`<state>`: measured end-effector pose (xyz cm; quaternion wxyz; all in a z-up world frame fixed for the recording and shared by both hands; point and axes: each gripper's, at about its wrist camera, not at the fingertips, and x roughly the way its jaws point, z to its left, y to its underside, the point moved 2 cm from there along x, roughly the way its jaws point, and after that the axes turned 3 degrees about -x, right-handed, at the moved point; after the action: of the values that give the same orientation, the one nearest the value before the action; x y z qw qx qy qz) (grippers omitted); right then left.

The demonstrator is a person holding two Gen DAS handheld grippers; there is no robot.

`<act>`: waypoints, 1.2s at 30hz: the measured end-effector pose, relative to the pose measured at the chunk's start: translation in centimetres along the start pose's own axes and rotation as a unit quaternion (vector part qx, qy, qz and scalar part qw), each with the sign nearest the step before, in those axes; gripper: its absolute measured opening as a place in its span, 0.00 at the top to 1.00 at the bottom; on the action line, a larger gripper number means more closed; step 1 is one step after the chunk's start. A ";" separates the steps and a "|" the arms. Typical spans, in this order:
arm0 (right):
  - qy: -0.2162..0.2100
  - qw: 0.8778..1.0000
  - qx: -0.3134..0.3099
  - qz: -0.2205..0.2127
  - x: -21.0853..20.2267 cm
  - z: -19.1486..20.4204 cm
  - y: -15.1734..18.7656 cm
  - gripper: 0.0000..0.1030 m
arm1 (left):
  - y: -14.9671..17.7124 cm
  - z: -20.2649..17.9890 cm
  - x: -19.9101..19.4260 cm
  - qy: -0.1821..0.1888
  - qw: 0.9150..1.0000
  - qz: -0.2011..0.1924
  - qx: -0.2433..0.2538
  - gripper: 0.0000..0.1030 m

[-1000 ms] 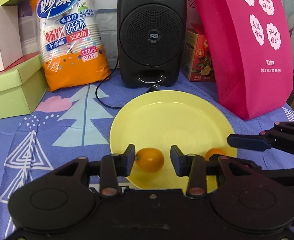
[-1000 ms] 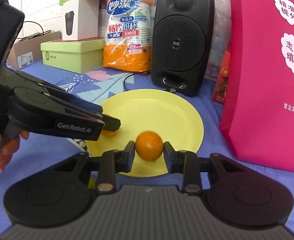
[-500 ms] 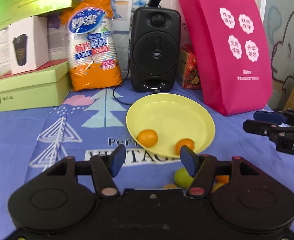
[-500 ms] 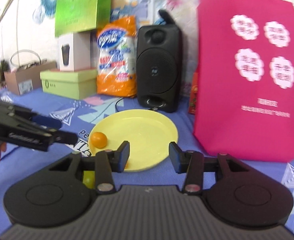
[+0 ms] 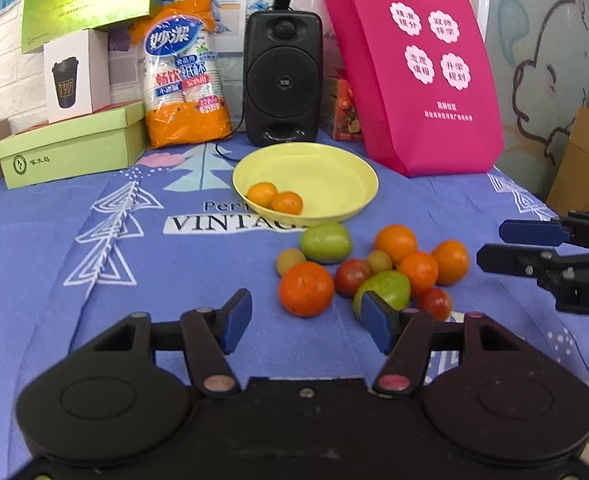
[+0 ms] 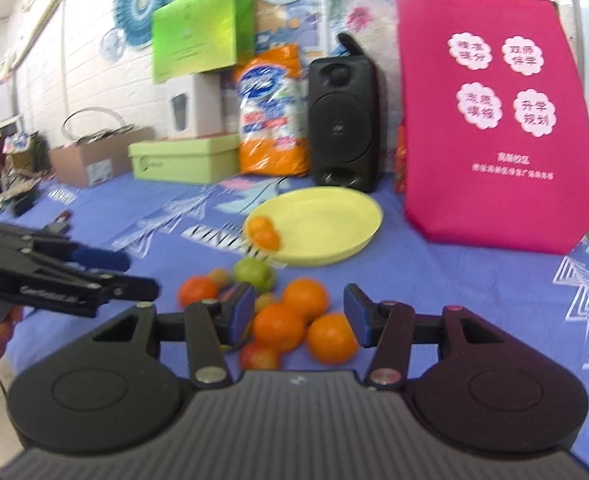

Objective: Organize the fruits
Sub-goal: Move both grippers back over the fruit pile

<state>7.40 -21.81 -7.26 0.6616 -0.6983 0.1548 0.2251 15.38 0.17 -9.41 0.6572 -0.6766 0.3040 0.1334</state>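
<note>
From the left wrist, the left hand-held gripper (image 5: 305,317) stood open and empty before the fruit pile (image 5: 370,268); two oranges (image 5: 275,197) lay in the yellow plate (image 5: 334,176), with a speaker (image 5: 282,80) and pink bag (image 5: 414,72) at the surface's (image 5: 54,264) far edge. From the right wrist, the right hand-held gripper (image 6: 299,315), just opening, gaped empty above the pile.

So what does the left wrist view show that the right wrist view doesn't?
Only the left wrist view shows the white coffee-cup box sharply, a cartoon wall drawing, and the right gripper from the side. Only the right wrist view shows the blue paper fans, a cardboard box, and the left gripper from the side. Both show the yellow plate holding two small oranges, the loose fruit pile, speaker and pink bag.
</note>
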 end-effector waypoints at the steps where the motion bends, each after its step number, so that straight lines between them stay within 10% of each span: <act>1: -0.002 1.000 -0.005 0.004 0.0 0.4 0.4 0.52 | 0.2 -0.2 0.1 -0.003 1.000 0.002 0.000 0.40; 36: -0.017 0.995 -0.037 0.094 4.8 2.5 3.3 0.56 | -1.0 1.2 7.8 -0.002 0.998 0.053 -0.038 0.42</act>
<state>9.55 -19.23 -12.66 0.6135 -0.7011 0.1998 0.3036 22.32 -0.56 -13.29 0.6232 -0.6840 0.3333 0.1809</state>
